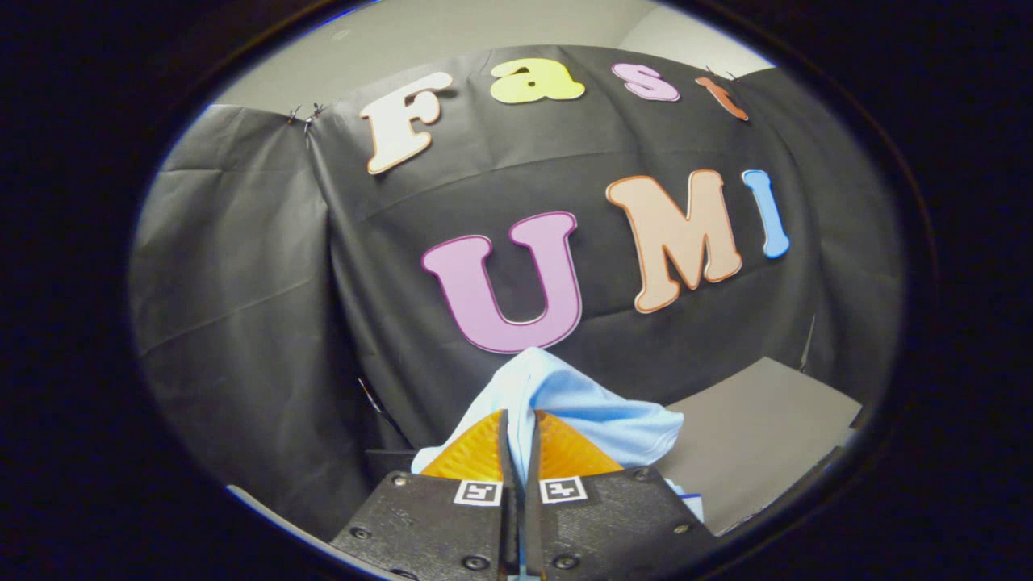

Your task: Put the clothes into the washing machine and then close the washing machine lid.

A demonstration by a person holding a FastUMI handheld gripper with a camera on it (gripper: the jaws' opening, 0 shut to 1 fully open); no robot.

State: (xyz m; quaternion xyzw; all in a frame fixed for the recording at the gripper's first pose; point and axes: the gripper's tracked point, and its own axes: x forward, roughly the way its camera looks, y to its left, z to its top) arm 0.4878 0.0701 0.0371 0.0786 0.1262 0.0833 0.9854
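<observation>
Gripper view: claw (519,420) nearly closed, apparently pinching light blue cloth (581,407) between orange fingers (472,456).

cloth (581,399): pale blue, plain, seen bunched between and just beyond the fingers
gripper (519,428): black bodies; a small black-and-white square marker is borne by each
finger pads (472,456): orange, finely ribbed
flat surface (759,420): plain grey, seen beyond the fingers to the right
booth wall (242,282): black, creased

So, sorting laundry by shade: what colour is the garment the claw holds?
Light blue garment, pinched in the claw; gripper view.
</observation>
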